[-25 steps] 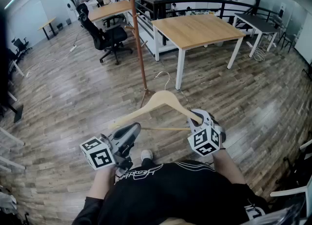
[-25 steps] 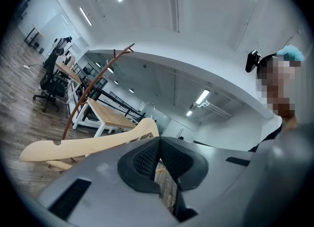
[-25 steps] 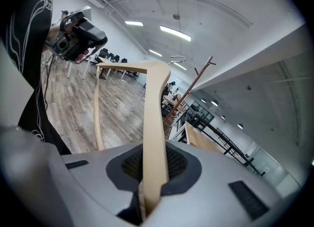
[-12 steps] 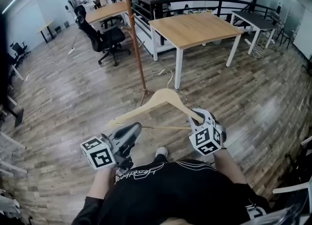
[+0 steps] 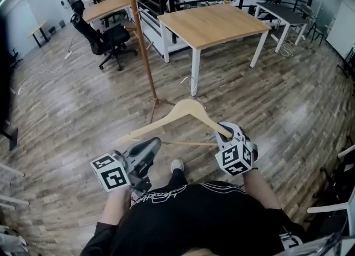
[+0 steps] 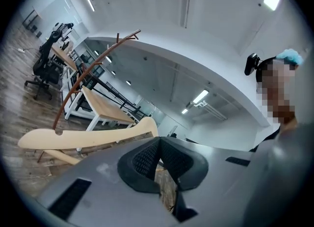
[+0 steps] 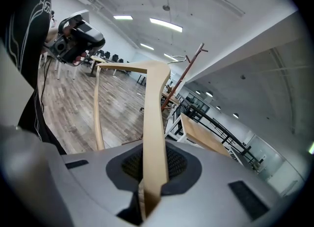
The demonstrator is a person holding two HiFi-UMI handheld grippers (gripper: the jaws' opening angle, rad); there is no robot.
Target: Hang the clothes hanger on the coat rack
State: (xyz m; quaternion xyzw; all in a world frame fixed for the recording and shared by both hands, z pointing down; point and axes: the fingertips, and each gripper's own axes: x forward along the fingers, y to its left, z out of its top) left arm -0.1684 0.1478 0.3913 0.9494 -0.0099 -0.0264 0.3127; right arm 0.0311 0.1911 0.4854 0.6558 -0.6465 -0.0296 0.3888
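In front of the person's torso, above the wooden floor [image 5: 66, 111], both grippers are held side by side with the clothes hanger [image 5: 183, 117] carried between them.

1. Right gripper [image 5: 226, 134]: the jaws are clamped on the right arm of the clothes hanger, close to its end. In the right gripper view the wooden arm runs straight up between the two black pads, with a pad bearing on each flat face. The rest of the frame extends away from the jaws, towards the left gripper.

2. Left gripper [image 5: 153, 144]: the jaws are pressed together with nothing between them. In the left gripper view the pads meet along one seam, and the clothes hanger lies across the picture beyond and above the jaw tips, outside the grip. In the head view its left arm and lower bar [image 5: 183, 143] pass just ahead of this gripper's tip; contact cannot be determined.

3. Clothes hanger: held roughly level, its wire hook [image 5: 190, 85] pointing away from the person.

4. Coat rack [image 5: 142, 44]: a brown pole with short pegs, standing ahead and slightly left of the grippers, beside a light wooden table [image 5: 213, 23]. The clothes hanger is apart from it and hangs on no peg.
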